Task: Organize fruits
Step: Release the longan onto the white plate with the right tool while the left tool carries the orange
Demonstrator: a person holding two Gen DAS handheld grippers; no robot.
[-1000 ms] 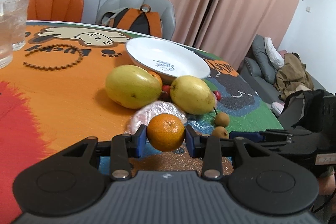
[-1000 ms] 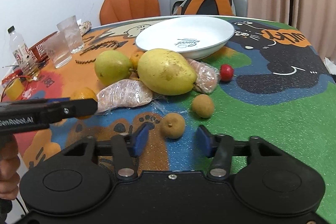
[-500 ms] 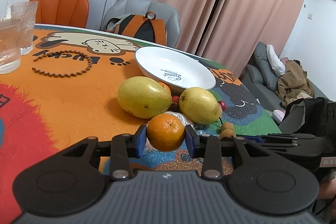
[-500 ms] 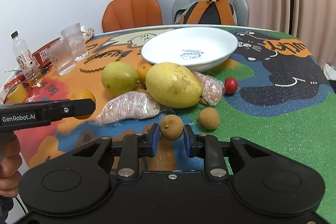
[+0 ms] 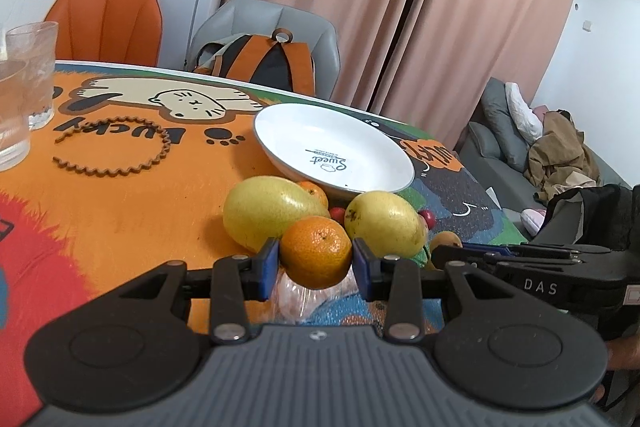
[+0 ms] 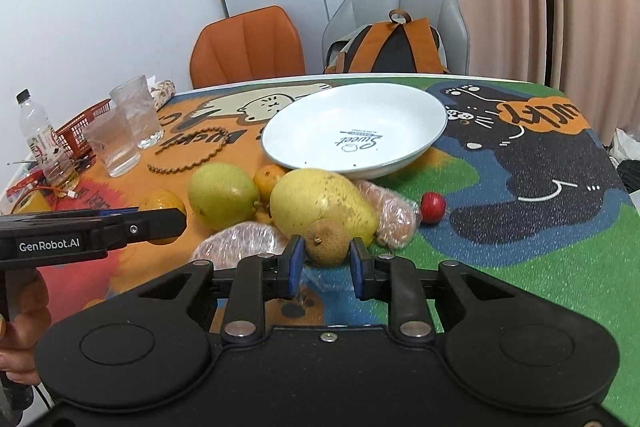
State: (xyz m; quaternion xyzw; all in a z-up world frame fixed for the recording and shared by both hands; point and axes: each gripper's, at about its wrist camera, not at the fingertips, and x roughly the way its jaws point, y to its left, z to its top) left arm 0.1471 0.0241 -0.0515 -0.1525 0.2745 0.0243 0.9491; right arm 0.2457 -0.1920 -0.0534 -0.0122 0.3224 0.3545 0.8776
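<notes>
A: Nearest first. What is your left gripper [image 5: 316,261] doing?

B: Your blue pads pinch an orange [image 5: 316,251], round and pitted, clear of the mat. Your right gripper [image 6: 325,263] pinches a small brown fruit [image 6: 327,242], dull and rough-skinned, just in front of the heap.

A: And the heap?

B: Mid-table, just near of the plate: two yellow-green mangoes [image 6: 323,205] [image 6: 223,195], another orange [image 6: 270,182] between them, two film-wrapped pieces [image 6: 239,242] [image 6: 391,213], a small red fruit [image 6: 433,207] to the right.

A: Any writing?

B: "GenRobot.AI" on your left gripper's side, "DAS" on the right one's. The white plate [image 6: 400,107] just beyond the heap reads "Sweet". The table mat [image 6: 540,267] spells "Lucky", upside down from your side.
</notes>
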